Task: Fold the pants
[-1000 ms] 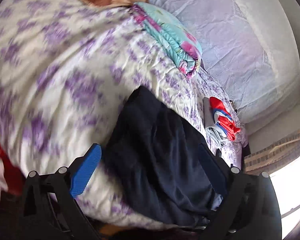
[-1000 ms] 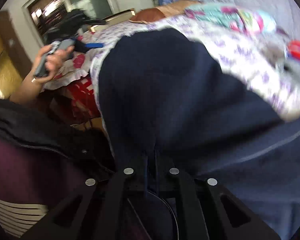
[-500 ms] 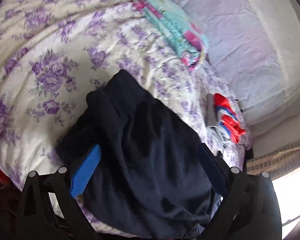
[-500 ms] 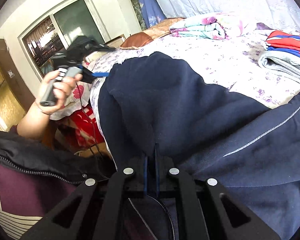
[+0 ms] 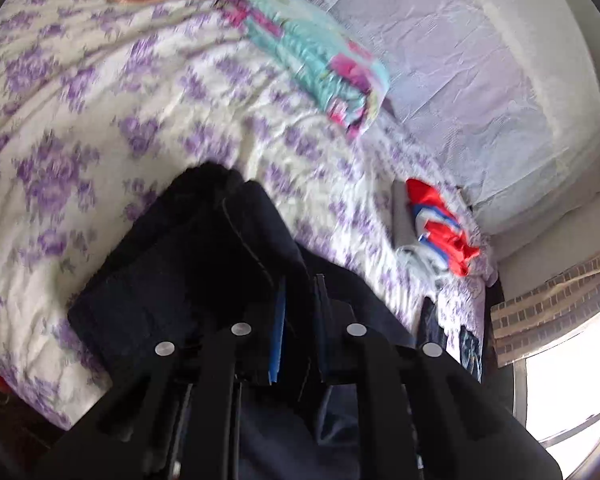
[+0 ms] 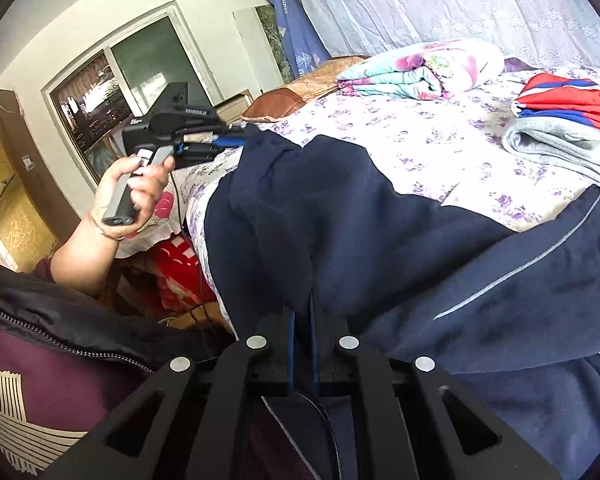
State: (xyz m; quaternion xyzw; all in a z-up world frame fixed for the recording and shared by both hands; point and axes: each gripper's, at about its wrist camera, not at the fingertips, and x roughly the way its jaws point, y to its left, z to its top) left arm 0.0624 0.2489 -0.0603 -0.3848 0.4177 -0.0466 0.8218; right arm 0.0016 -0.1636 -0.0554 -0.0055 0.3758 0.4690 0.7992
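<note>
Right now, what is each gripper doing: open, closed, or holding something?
Left gripper: closed on the navy pants.
Right gripper: closed on the navy pants too, at another part of the fabric.

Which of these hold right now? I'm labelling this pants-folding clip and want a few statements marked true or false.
1. The left gripper has its jaws shut on the dark navy fabric pants. True.
2. The right gripper hangs open above the bed. False: its jaws are shut on the pants too.
3. The pants lie on a white bedsheet with purple flowers. True.
4. The folded teal and pink floral quilt lies on top of the pants. False: it sits apart, farther up the bed.
5. A folded red, white and blue garment lies on a grey one. True.
</note>
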